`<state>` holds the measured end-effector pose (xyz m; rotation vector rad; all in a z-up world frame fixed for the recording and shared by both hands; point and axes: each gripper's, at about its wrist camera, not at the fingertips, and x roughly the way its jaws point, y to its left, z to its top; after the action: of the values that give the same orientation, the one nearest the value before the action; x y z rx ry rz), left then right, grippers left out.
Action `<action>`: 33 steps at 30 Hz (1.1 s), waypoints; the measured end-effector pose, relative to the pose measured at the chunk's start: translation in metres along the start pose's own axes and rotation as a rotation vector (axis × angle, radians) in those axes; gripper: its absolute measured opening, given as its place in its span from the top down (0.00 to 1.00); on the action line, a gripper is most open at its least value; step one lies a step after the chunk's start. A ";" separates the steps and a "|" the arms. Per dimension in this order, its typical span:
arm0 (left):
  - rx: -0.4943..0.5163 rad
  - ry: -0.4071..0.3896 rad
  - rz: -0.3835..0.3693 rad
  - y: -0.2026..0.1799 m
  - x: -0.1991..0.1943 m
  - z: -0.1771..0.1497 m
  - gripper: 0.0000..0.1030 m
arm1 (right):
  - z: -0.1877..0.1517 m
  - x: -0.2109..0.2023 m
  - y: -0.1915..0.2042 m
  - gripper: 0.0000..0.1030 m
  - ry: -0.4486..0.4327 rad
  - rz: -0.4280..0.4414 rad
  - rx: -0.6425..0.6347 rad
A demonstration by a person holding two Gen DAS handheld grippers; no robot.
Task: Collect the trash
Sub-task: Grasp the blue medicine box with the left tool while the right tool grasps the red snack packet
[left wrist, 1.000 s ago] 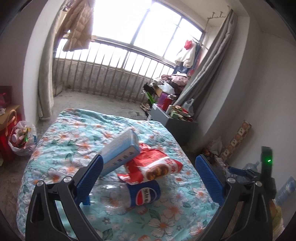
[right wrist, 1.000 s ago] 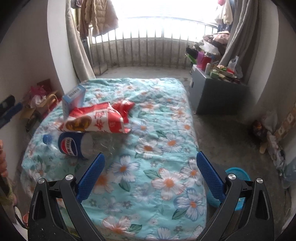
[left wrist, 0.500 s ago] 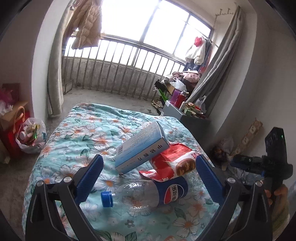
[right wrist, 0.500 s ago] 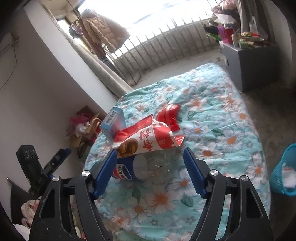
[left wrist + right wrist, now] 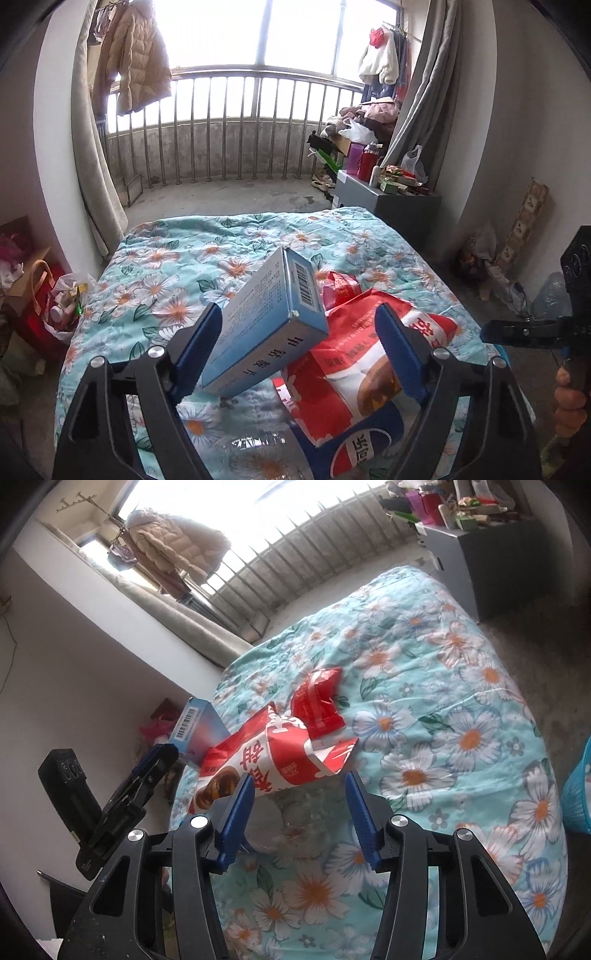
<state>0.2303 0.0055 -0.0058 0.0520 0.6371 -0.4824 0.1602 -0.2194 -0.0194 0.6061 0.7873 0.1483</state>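
Trash is piled near the foot of the bed (image 5: 229, 258), on the floral quilt: a blue box (image 5: 269, 328) leaning tilted on a red snack bag (image 5: 354, 354), which lies over a clear Pepsi bottle (image 5: 332, 454). Left claw (image 5: 299, 350) is closing with the box and part of the bag between its jaws, pads not pressing yet. Right claw (image 5: 299, 819) is closing too, around the bag's lower edge and the bottle (image 5: 295, 819), no squeeze so far.
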 end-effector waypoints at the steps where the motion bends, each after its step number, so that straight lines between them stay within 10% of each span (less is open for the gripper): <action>1: 0.002 0.011 0.010 0.000 0.006 0.001 0.28 | 0.001 0.001 -0.003 0.53 0.002 0.004 0.005; 19: -0.080 0.029 0.080 0.037 0.010 0.003 0.64 | 0.082 0.069 -0.046 0.40 0.165 0.320 0.215; 33: -0.084 -0.009 0.108 0.045 -0.001 0.006 0.68 | 0.101 0.184 -0.057 0.55 0.377 0.236 0.272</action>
<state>0.2530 0.0450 -0.0050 0.0047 0.6415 -0.3507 0.3554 -0.2490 -0.1105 0.9453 1.1089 0.3838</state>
